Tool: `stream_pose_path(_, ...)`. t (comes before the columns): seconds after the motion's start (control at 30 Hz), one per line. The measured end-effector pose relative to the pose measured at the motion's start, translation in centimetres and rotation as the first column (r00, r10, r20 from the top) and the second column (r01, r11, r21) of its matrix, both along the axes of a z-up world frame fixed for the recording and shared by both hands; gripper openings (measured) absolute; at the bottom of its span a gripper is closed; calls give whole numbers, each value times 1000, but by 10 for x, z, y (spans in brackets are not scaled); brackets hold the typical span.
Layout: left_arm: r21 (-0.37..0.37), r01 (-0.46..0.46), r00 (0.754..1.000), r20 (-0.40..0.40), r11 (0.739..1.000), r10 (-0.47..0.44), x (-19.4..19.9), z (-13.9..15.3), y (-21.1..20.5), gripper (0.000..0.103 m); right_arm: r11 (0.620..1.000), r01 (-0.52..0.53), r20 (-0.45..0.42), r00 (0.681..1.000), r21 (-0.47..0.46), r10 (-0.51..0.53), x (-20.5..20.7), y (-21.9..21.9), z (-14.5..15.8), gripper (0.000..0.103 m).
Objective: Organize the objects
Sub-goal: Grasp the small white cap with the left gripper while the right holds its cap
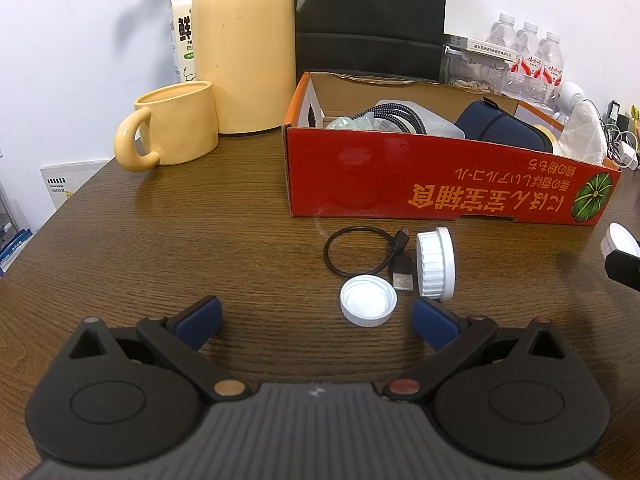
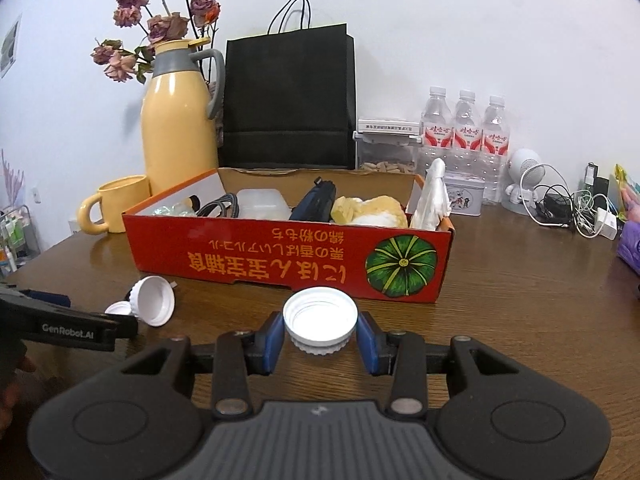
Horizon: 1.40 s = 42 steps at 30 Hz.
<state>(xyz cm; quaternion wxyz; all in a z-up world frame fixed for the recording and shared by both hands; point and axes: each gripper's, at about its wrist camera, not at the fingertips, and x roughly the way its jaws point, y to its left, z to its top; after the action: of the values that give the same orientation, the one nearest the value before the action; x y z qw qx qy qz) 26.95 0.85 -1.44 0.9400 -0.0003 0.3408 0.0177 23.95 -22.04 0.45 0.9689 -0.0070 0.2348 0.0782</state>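
Judging by the red cardboard box (image 2: 280, 256), which already holds a braided cable, a navy pouch and other bits, the tidying looks partly done. The right tongs (image 2: 320, 334) pinch a white screw cap (image 2: 320, 316) just short of the box's front wall, clear of the tabletop (image 2: 520, 320), its open mouth facing up and slightly toward the camera (a short, round thing, its axis near upright). Left on the tabletop: a ribbed white lid (image 1: 436, 269) on edge, a small white cap (image 1: 368, 299) mouth-up, and a black USB cable (image 1: 372, 256). The left tongs (image 1: 316, 322) stand spread and empty.
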Motion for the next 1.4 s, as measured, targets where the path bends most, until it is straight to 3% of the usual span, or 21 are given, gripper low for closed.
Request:
stream_pose_path(0.6, 8, 8, 1000, 2, 1000, -8, 2, 0, -4, 102, 1000, -16, 16, 1000, 5, 16, -6, 3, 2, 38)
stream_pose_path(0.67, 3, 28, 1000, 14, 1000, -28, -1, 1, -5, 92, 1000, -16, 19, 1000, 8, 15, -7, 2, 3, 38)
stream_pose_path(0.73, 5, 47, 998, 32, 999, -47, -4, 2, -6, 70, 1000, -13, 21, 1000, 10, 13, -7, 2, 3, 38)
stream_pose_path(0.77, 4, 55, 998, 37, 998, -55, -5, 3, -7, 66, 1000, -13, 20, 1000, 10, 13, -7, 2, 3, 38)
stream_pose_path(0.83, -3, 61, 997, 43, 998, -61, -6, 5, -6, 44, 1000, -13, 18, 1000, 7, 12, -6, 2, 2, 38)
stream_pose_path(0.9, -20, 63, 997, 48, 998, -62, -7, 6, -4, 29, 1000, -12, 14, 1000, 4, 12, -6, 3, 2, 38)
stream_pose_path(1.4, -48, 31, 991, 132, 998, -24, -19, 19, 2, 29, 1000, -12, 13, 1000, 0, 12, -5, 3, 1, 38)
